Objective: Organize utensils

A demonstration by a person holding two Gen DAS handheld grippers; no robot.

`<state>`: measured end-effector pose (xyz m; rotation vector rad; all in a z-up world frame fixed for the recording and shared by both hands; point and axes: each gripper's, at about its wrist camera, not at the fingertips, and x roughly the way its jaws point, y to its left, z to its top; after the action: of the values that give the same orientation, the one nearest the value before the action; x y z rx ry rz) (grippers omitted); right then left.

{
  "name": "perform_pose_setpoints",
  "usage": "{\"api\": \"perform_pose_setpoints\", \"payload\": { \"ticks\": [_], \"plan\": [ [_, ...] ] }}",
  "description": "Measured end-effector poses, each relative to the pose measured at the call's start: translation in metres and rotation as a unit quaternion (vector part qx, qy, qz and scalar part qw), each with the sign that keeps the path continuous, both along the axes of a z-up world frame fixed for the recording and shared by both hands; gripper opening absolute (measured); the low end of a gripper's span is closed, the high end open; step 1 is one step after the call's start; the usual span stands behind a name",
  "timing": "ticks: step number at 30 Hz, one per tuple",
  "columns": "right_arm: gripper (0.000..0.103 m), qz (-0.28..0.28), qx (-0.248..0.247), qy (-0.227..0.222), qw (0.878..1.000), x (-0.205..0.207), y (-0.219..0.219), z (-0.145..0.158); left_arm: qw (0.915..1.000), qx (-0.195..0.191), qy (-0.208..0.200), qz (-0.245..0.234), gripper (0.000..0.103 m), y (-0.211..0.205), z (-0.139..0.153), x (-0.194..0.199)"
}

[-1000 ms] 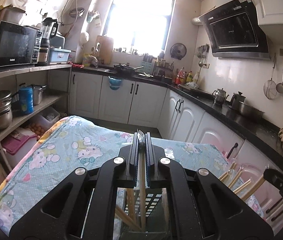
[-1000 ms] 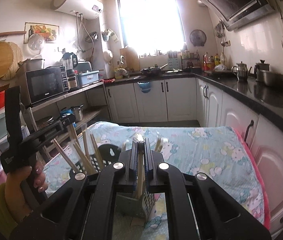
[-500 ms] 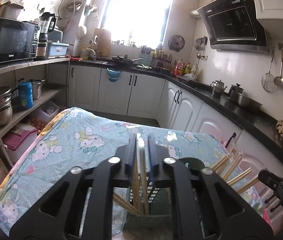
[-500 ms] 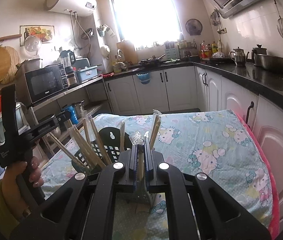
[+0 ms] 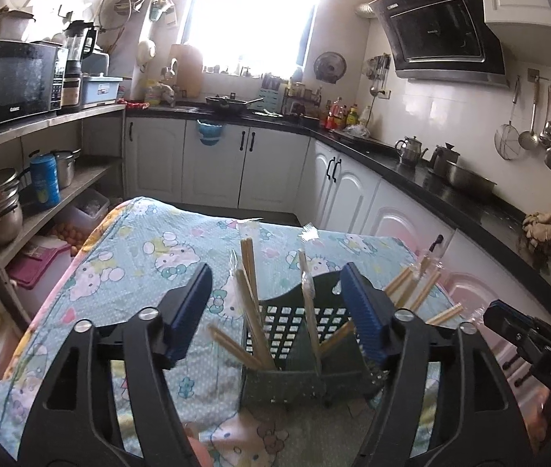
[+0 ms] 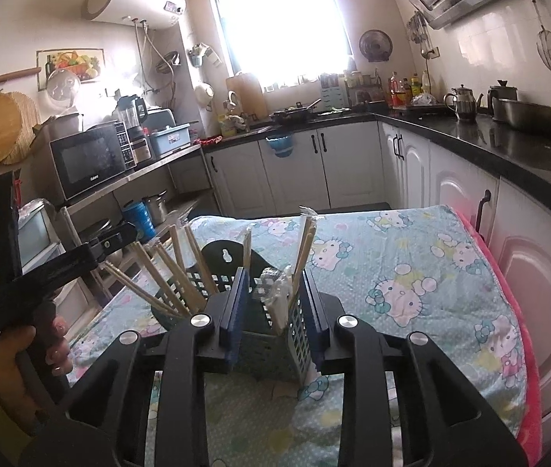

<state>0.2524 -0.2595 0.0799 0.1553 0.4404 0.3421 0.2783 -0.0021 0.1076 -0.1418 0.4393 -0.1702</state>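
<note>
Both jaws opening, gripping nothing | chopsticks [image 5: 250,303] in basket [image 5: 295,323] between | tablecloth [image 6: 411,272] beneath

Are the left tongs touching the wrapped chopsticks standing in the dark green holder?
Apart. In the left wrist view the opening left tongs leave clear gaps around the chopsticks in the holder.

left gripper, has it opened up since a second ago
Yes. The left gripper was shut on chopsticks; now its jaws are opening, spread either side of the dark holder, touching nothing.
</note>
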Motion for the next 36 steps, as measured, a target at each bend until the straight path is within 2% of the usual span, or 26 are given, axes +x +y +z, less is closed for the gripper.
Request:
{"api": "perform_pose_setpoints", "payload": {
  "ticks": [8, 11, 17, 23, 36],
  "plan": [
    [0.046, 0.002, -0.011, -0.006, 1.000, -0.024, 0.003, 0.006, 0.9999, -0.003, 0.002, -0.010, 0.088, 0.003, 0.002, -0.027],
    [0.055, 0.002, -0.015, -0.008, 1.000, -0.033, 0.004, 0.006, 0.9999, -0.004, 0.004, -0.011, 0.091, 0.005, 0.000, -0.036],
    [0.073, 0.001, -0.025, -0.011, 1.000, -0.055, 0.008, 0.000, 0.9997, -0.004, 0.016, -0.017, 0.091, 0.009, -0.012, -0.059],
    [0.082, 0.003, -0.042, -0.006, 0.999, -0.074, 0.016, -0.013, 0.9994, 0.000, 0.031, -0.016, 0.091, 0.012, -0.031, -0.083],
    [0.088, 0.013, -0.059, 0.020, 0.998, -0.105, 0.033, -0.057, 0.9978, 0.004, 0.064, -0.013, 0.092, 0.021, -0.075, -0.120]
  ]
}}
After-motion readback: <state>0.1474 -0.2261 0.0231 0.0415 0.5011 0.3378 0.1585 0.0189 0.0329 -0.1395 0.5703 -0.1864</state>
